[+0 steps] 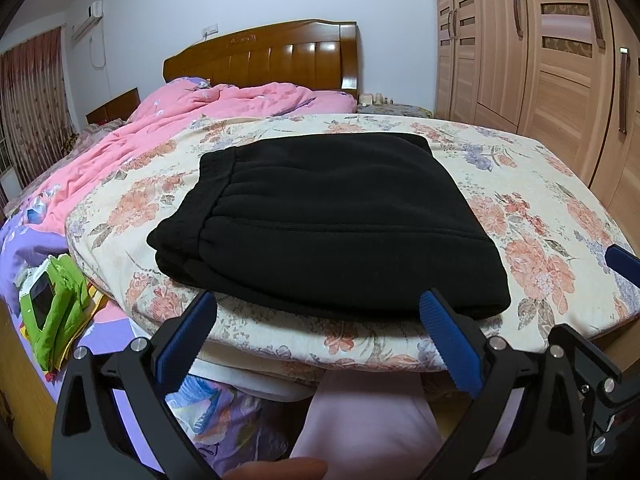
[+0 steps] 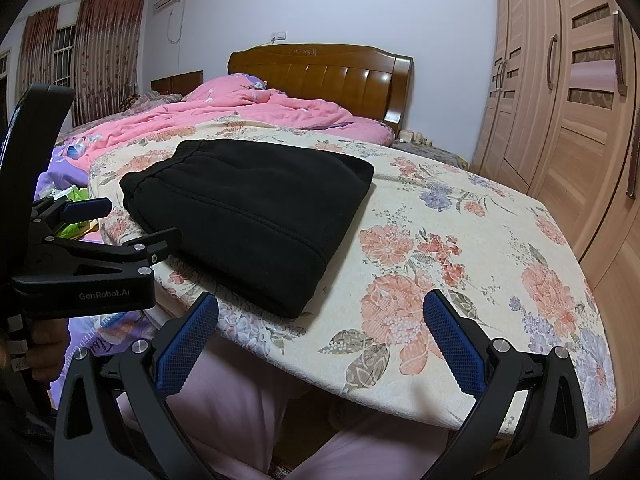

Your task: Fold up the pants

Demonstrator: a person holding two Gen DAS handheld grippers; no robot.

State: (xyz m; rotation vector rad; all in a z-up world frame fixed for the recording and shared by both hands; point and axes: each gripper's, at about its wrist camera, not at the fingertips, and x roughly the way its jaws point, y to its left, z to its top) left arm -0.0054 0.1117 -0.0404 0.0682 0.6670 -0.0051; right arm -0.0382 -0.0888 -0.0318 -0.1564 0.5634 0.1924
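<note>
Thick black fleece pants (image 1: 320, 220), folded, soft, likely light; pinch near hem at 6 o'clock. Left gripper (image 1: 316, 312) and right gripper (image 2: 320, 316) both spread wide, empty.

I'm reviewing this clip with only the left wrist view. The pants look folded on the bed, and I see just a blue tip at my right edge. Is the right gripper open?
Observer: Yes, the right gripper is open, with nothing between its fingers.
Operator: Is it touching the pants?
Observer: No. The pants lie to its left, and it faces bare floral cover.
Operator: How does the left gripper look from outside?
Observer: The left gripper is open beside the pants' near corner. I cannot tell whether it touches them.
</note>
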